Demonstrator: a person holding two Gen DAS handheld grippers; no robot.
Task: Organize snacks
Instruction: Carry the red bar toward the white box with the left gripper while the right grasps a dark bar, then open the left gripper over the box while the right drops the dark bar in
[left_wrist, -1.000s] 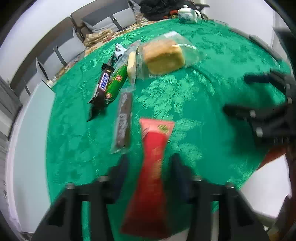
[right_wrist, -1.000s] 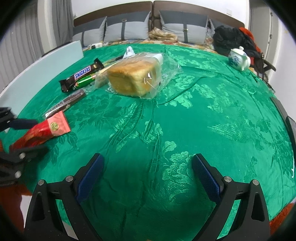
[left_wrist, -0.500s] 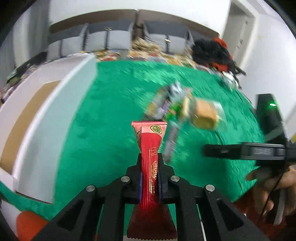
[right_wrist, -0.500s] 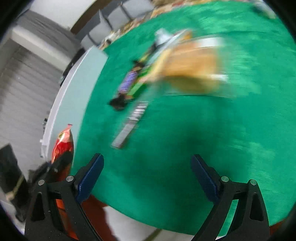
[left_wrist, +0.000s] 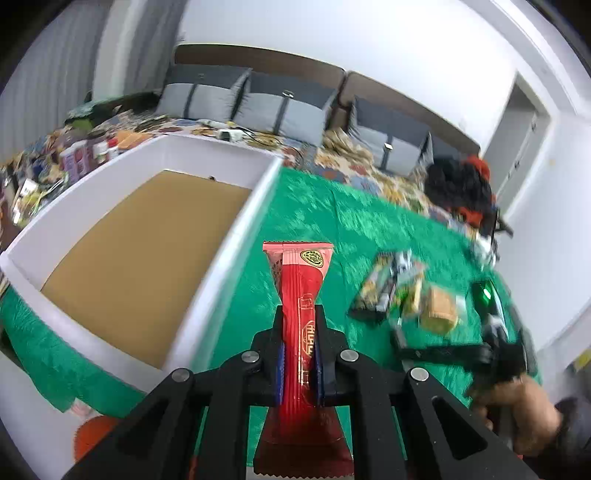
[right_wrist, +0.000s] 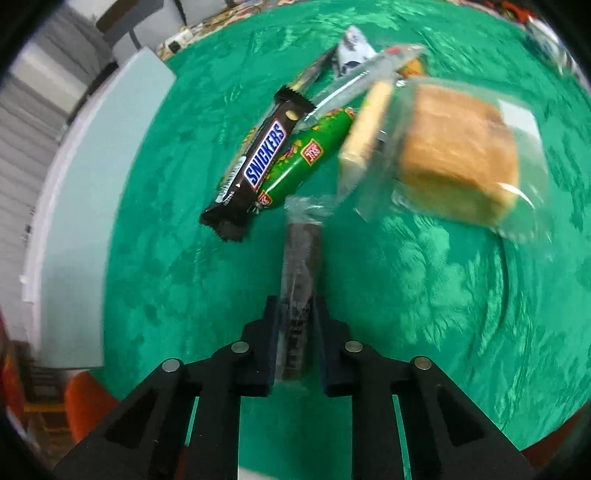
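Home living room, as I see it: grey sofa cushions (left_wrist: 284, 110) along the wall, green patterned tablecloth (left_wrist: 332, 210), doorway (left_wrist: 521, 155), cluttered floral bedspread (left_wrist: 351, 162).

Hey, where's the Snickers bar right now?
In the right wrist view the Snickers bar lies on the green tablecloth, upper left of centre, right beside the green snack pack and left of the wrapped bread.

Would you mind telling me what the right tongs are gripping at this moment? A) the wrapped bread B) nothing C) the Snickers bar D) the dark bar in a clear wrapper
D: in the right wrist view the right tongs have just closed, and the dark bar in a clear wrapper is pinched between them, while the Snickers bar and wrapped bread lie beyond on the green tablecloth.
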